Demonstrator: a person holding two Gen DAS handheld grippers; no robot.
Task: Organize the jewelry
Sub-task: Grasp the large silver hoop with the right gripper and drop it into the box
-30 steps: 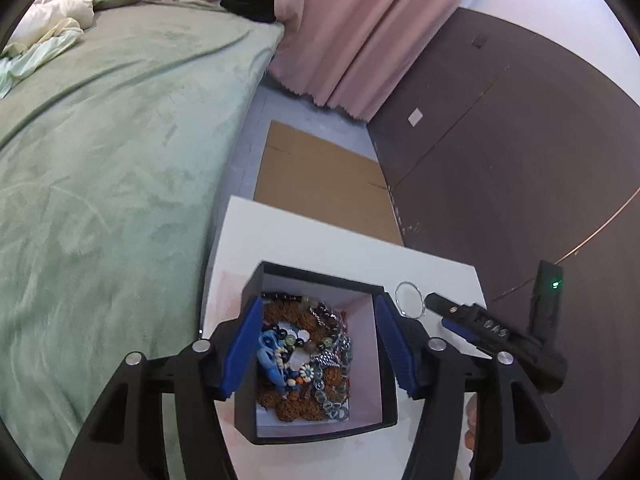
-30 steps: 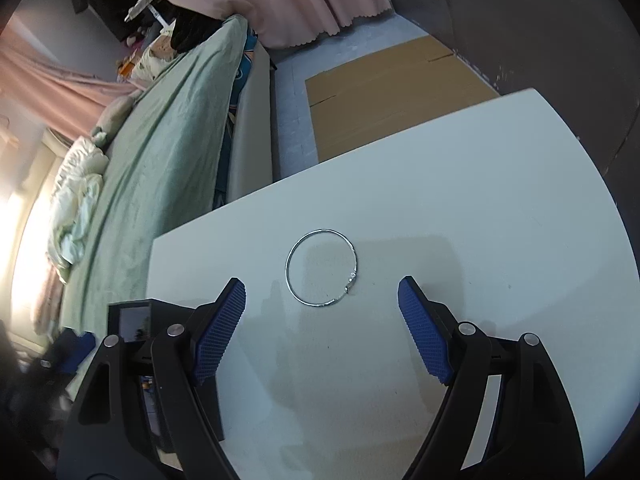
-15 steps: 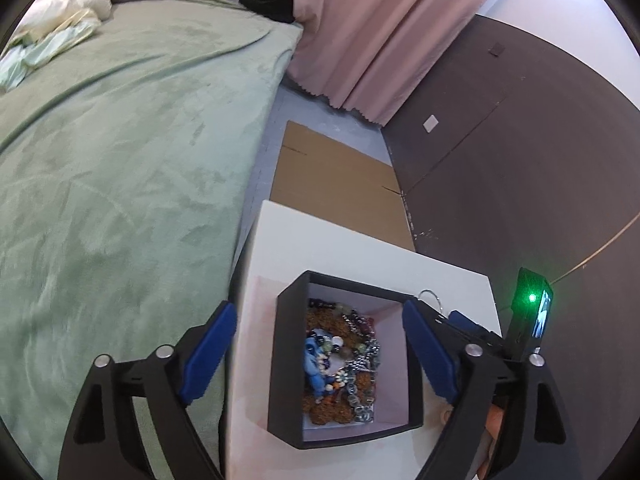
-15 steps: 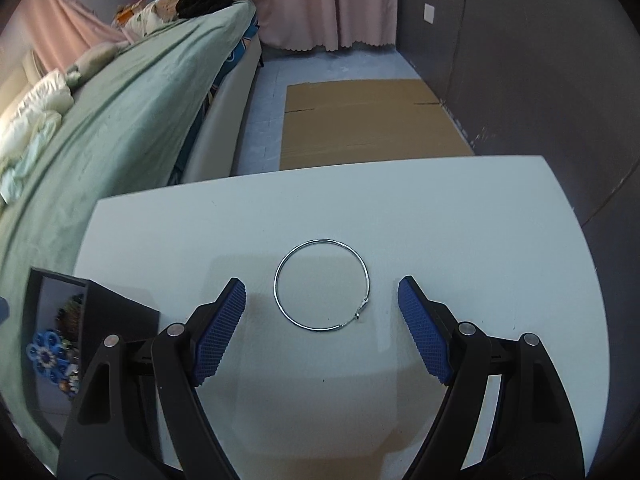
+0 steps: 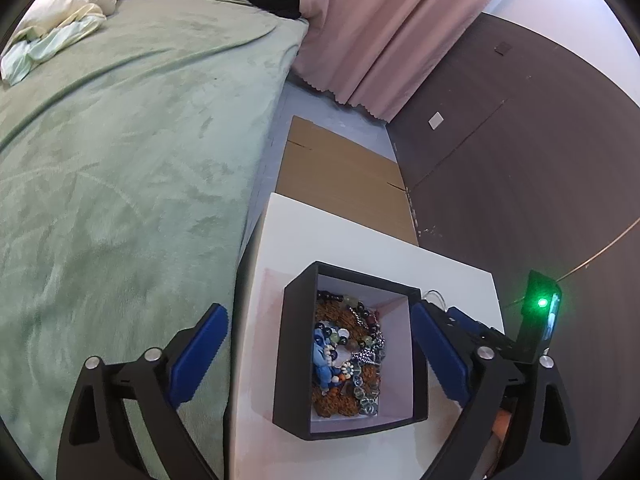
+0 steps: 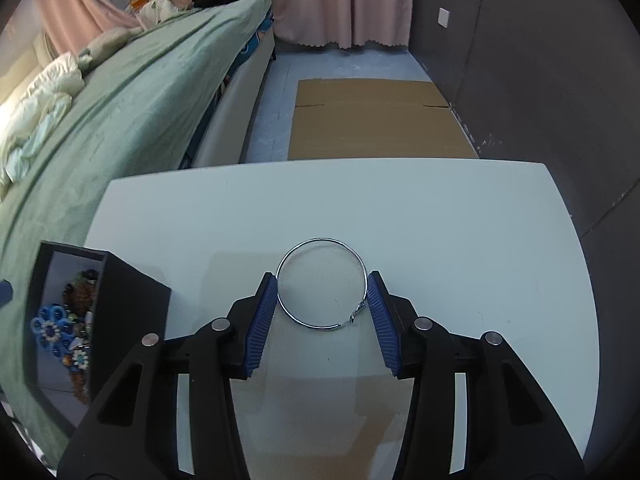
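The thin silver wire hoop [image 6: 322, 283] lies flat on the white tabletop [image 6: 440, 220], between the blue ribbed pads of the right gripper [image 6: 322, 280]. Its jaws are closing, and the pads stand right at the hoop's left and right sides; whether they press it yet is hard to make out. In the left wrist view only a sliver of the hoop [image 5: 434, 295] shows past the far right corner of the black open-topped box [image 5: 292, 356], the rest hidden by the box wall and the right gripper's body.

The left gripper [image 5: 320, 344] straddles that box with its jaws opening wide, pads clear of both walls. Inside lies a tangled heap of beaded jewelry [image 5: 346, 356]; single pieces cannot be told apart, save a blue flower-shaped piece [image 6: 50, 326] in the right wrist view, where the box is cut off at the left edge.

A second ago the left pads clamped the box walls and the right jaws stood well apart, the hoop lying farther off.

No writing is legible. A green light [image 5: 542, 303] glows on a black device at the right.
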